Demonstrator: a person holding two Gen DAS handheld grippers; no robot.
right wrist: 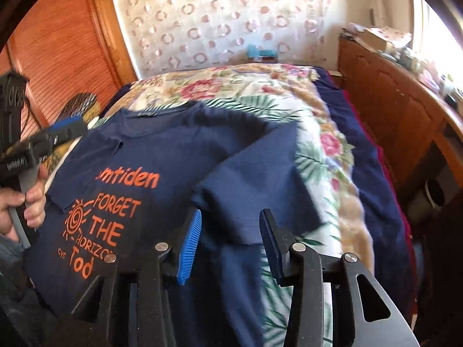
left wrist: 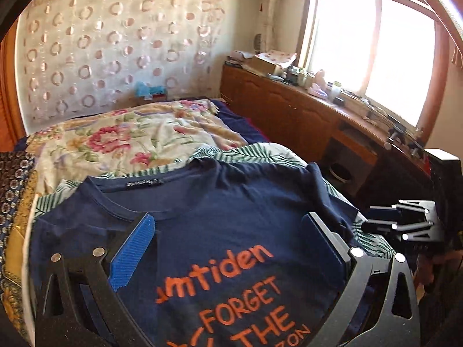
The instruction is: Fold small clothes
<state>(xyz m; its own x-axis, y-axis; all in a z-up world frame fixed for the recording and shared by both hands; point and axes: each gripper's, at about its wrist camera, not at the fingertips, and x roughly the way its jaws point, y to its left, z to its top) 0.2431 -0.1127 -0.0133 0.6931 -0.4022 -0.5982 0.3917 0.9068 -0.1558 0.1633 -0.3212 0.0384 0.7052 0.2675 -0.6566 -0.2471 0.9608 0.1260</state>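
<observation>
A navy T-shirt (left wrist: 231,202) with orange lettering lies front side up on the bed, collar toward the far end. In the right wrist view the T-shirt (right wrist: 162,150) has its right sleeve (right wrist: 254,179) lying creased across the cloth. My right gripper (right wrist: 231,231) hovers over that sleeve, jaws apart, the pads not pressing on the fabric. My left gripper (left wrist: 228,222) stands wide open above the chest print with nothing pinched. A hand (right wrist: 29,202) holds the left gripper (right wrist: 63,133) at the shirt's left edge. The right gripper (left wrist: 405,225) also shows beside the bed's right edge.
A floral bedspread (right wrist: 332,144) covers the bed under the shirt. A patterned cloth (left wrist: 17,202) lies at the left. A wooden sideboard (left wrist: 303,110) with clutter runs under the window (left wrist: 376,43) on the right. A slatted wooden door (right wrist: 58,57) stands left, a curtain (left wrist: 115,43) behind.
</observation>
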